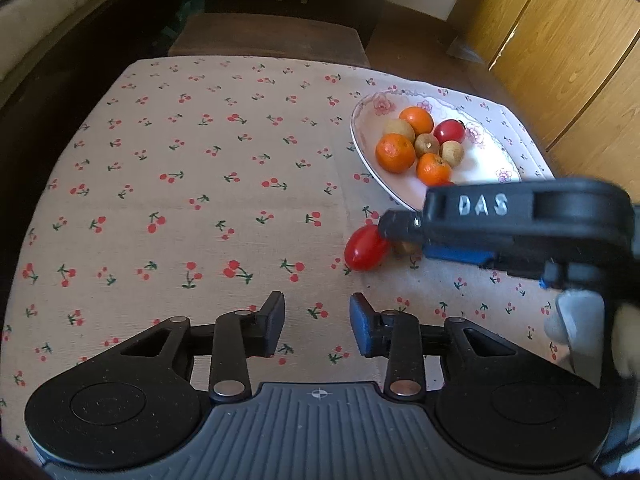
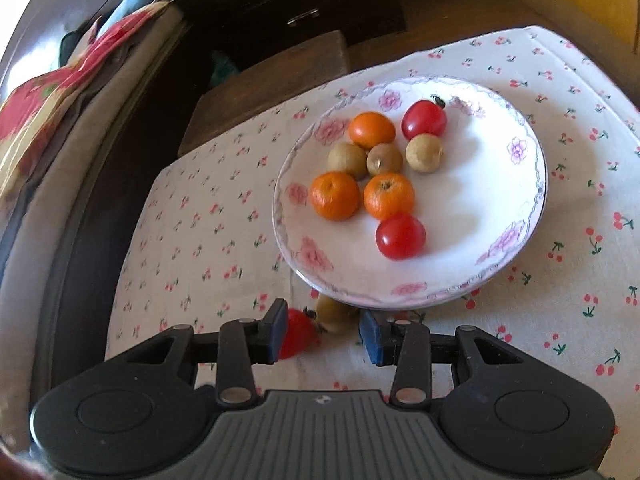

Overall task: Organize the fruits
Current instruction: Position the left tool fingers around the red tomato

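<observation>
A white floral plate (image 2: 520, 184) holds three oranges, three brown longans and two red tomatoes; it also shows in the left wrist view (image 1: 486, 162). On the cloth by the plate's near rim lie a red tomato (image 2: 298, 338) (image 1: 366, 248) and a brown longan (image 2: 336, 314) (image 1: 404, 246). My right gripper (image 2: 323, 332) is open, its jaws standing either side of the longan, with the tomato by the left finger. In the left wrist view the right gripper (image 1: 400, 236) reaches in from the right. My left gripper (image 1: 317, 328) is open and empty above the cloth.
The table carries a cherry-print cloth (image 1: 200, 184). A dark wooden stool (image 1: 264, 36) stands beyond the far edge. A bed with a red-patterned blanket (image 2: 60, 92) is to the left. Wooden cabinet doors (image 1: 568, 52) are at the right.
</observation>
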`<state>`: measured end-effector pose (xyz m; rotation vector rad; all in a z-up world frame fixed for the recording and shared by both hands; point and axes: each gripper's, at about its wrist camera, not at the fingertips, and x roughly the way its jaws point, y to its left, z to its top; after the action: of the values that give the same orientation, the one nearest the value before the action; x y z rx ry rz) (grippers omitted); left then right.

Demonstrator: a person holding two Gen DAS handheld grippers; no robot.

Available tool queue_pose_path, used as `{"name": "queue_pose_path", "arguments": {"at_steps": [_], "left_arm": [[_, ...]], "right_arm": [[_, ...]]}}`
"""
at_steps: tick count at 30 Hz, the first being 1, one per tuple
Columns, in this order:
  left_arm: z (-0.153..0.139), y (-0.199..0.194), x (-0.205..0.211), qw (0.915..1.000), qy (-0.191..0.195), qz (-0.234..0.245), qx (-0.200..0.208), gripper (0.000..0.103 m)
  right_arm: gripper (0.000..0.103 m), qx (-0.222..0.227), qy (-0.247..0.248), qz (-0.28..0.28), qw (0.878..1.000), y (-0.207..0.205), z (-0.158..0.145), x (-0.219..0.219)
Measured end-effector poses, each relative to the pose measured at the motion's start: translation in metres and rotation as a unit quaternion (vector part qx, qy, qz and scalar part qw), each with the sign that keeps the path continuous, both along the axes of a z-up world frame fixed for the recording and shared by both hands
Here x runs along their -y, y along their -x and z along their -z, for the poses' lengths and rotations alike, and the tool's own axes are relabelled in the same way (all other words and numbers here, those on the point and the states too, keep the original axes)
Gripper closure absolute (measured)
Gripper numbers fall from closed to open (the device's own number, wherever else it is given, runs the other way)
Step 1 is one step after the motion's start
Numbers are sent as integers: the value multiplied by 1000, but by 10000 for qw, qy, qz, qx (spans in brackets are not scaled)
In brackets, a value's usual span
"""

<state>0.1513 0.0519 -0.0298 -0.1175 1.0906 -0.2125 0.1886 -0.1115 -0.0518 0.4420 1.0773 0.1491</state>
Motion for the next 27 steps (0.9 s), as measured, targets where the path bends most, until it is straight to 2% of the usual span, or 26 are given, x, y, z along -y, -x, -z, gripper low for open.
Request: {"name": "queue_pose_path", "arguments": {"at_steps": [6,10,15,19,22,27], "left_arm": [[-3,0,-12,9999,102,-32,14,54],[-2,-1,-17,9999,133,-43,1,52],[-4,-3,-20,9997,220,-91,38,51],[-3,-7,-18,9996,244,-90,59,50],[-3,-10,-8,9995,300,20,111,51],[-3,-16,14,9991,246,306,186,50]], "right_arm": [[63,7,-40,450,9990,-2,7,-4],[68,24,-98,738,9972,1,11,5],[69,107,26,597,9982,7,8,9],[70,128,437,199,9988,15,2,2],[69,9,326,155,9993,22,4,7],[69,57,242,336,9991,33,-8,32]]}}
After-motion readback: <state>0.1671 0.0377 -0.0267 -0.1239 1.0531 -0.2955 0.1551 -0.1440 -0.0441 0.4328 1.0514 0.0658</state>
